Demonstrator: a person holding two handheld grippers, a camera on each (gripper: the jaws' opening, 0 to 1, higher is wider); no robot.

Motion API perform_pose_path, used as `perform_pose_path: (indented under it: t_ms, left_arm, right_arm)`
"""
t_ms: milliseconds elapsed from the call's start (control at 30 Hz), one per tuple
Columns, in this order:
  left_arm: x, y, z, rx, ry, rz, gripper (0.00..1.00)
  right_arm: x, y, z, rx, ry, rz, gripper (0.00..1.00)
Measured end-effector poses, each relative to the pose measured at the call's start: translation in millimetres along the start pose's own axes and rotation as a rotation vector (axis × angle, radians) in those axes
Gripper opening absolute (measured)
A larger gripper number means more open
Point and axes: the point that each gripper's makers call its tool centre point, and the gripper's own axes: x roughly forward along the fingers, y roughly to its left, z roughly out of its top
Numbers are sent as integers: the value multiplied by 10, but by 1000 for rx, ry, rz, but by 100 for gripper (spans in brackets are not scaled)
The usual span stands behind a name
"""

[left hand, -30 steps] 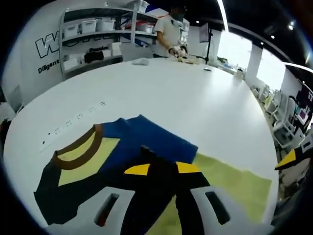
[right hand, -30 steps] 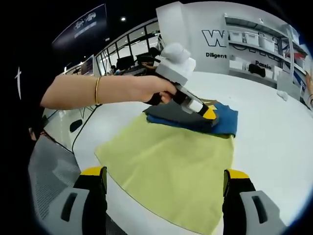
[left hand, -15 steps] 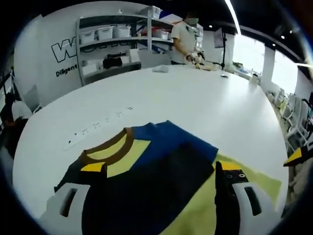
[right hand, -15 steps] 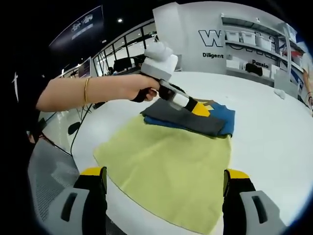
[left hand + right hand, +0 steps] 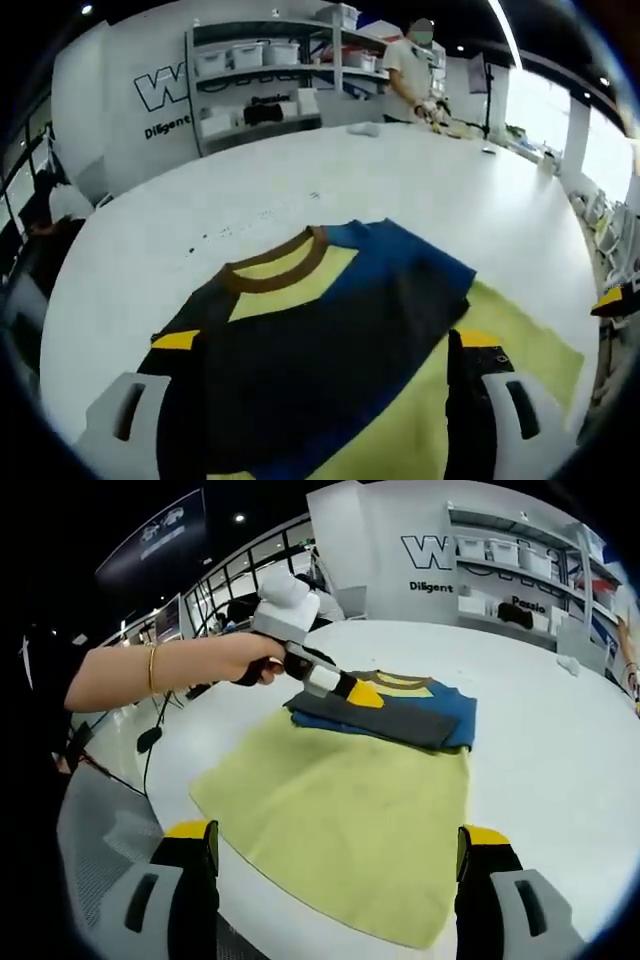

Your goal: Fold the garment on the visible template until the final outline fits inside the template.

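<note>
Folded shirt on the yellow template, both my tools spread wide and empty.

The folded blue and dark grey shirt with a brown collar [image 5: 395, 708] lies across the far end of the pale yellow rectangular cloth template [image 5: 350, 815] on the round white bench [image 5: 420, 190]. My left tool [image 5: 362, 694] hangs just above the shirt's near edge, gripping nothing. My right tool [image 5: 335, 865] sits wide open at the template's near edge, holding nothing. A person [image 5: 415, 65] stands at the bench's far side, by white shelving [image 5: 270, 75].
</note>
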Motion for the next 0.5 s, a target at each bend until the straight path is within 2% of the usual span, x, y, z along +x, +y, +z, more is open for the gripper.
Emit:
perform_pose_path:
  t_ms: [167,267,433,500]
  left_arm:
    - [-137,235,-135,-8,23,38,96]
    - [-225,366,-187,-29,15,67,95]
    - [-298,533,-436,-45,90,103,88]
    - [-321,608,-471,-48,84,124,88]
  right_arm:
    - [-2,13,-1,2,-1,2,99]
    - [-7,5,-7,2,-1,0,99]
    - [-14,-3,-25,-1,4,-3,99]
    - [-12,0,-40,-2,8,-2,99]
